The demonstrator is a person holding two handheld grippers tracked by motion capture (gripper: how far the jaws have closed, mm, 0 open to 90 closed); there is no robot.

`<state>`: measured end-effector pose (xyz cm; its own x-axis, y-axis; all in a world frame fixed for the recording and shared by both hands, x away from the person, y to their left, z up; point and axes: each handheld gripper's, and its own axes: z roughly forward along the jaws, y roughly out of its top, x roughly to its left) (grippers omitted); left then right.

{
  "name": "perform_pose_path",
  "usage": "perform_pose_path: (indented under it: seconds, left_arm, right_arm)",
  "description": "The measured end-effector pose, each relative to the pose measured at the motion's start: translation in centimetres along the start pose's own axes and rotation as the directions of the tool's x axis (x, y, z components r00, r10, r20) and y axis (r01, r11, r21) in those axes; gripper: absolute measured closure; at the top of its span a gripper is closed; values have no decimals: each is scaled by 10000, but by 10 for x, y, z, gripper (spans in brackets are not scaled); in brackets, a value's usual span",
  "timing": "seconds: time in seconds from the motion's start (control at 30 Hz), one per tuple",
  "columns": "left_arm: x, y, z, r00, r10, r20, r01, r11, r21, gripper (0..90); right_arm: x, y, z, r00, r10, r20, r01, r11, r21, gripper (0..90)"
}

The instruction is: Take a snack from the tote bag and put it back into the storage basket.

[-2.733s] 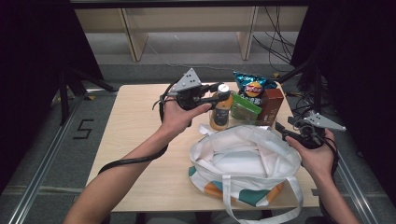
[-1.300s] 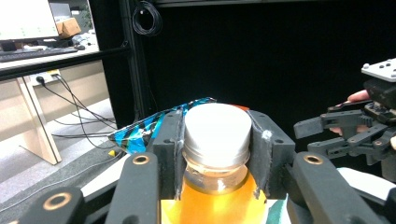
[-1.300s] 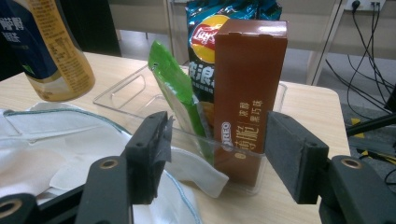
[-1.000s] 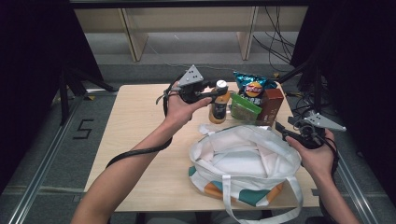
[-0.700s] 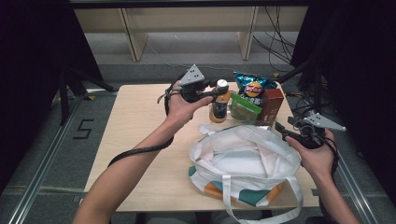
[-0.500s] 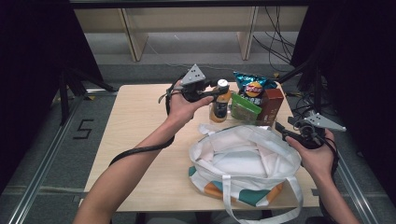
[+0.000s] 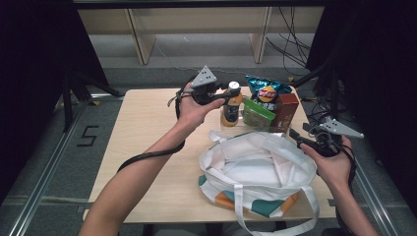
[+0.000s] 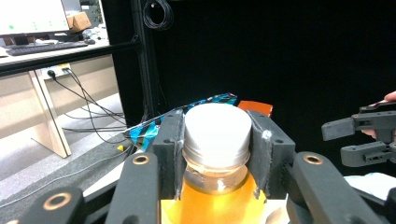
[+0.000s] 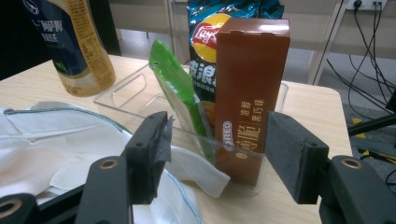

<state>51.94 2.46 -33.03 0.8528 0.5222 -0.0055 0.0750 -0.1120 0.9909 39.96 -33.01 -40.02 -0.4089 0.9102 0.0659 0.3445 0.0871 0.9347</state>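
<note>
An orange-drink bottle (image 7: 229,107) with a white cap (image 8: 215,127) stands upright at the table's far side, by the left end of a clear tray (image 9: 125,94). My left gripper (image 7: 228,93) is shut on the bottle's neck just under the cap, one jaw on each side, as the left gripper view (image 8: 215,149) shows. My right gripper (image 7: 296,138) is open at the right rim of the white tote bag (image 7: 255,169). It holds nothing and points at the tray (image 9: 215,156).
In the tray stand a brown Oreo box (image 9: 250,93), a green packet (image 9: 175,79) and a blue chips bag (image 9: 210,28). The tote bag (image 9: 56,140) lies open at the near middle of the wooden table (image 7: 142,128). Black curtains flank the table.
The left gripper and the bottle shifted slightly toward the far edge since the earliest frame, then stayed still. The right gripper and the bag have not moved.
</note>
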Motion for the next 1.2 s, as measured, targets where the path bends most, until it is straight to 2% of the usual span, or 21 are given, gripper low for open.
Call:
perform_pose_path:
  seconds: [0.23, 0.27, 0.33, 0.63, 0.7, 0.9, 1.13, 1.17, 1.2]
  left_arm:
    - [2, -1, 3, 10000, -22, -75, 22, 10000, 40, 589]
    - [2, -1, 3, 10000, -27, -80, 27, 10000, 27, 589]
    - [3, -1, 4, 10000, -30, -57, 31, 10000, 63, 589]
    - [7, -2, 7, 9998, -13, -189, 16, 9999, 132, 589]
    - [8, -2, 8, 9998, 5, -210, -3, 9999, 112, 589]
    - [10, -4, 11, 9997, 27, -234, -25, 10000, 89, 589]
    - [13, -6, 14, 9996, -10, -282, 13, 9999, 114, 589]
    - [13, -6, 14, 9996, -52, -278, 55, 9999, 102, 589]
    - [13, -6, 15, 9997, -79, -231, 82, 9999, 133, 589]
  right_arm:
    - [0, 0, 0, 10000, -59, -54, 59, 10000, -26, 414]
    - [-2, 1, 1, 9996, -264, -89, 264, 9996, -64, 414]
    - [-2, 1, 1, 9996, -292, -65, 292, 9996, -47, 414]
    - [-2, 0, 1, 9996, -280, -93, 280, 9996, -73, 414]
    - [0, 0, 0, 9999, -97, -49, 97, 10000, 5, 414]
    - [1, 0, 0, 10000, 17, -82, -17, 10000, 32, 414]
    - [0, 0, -1, 10000, -37, 11, 37, 10000, 56, 414]
    - [-1, 0, -1, 9998, -185, -6, 185, 9998, 24, 414]
    - [-1, 0, 0, 10000, -82, -56, 83, 10000, 22, 414]
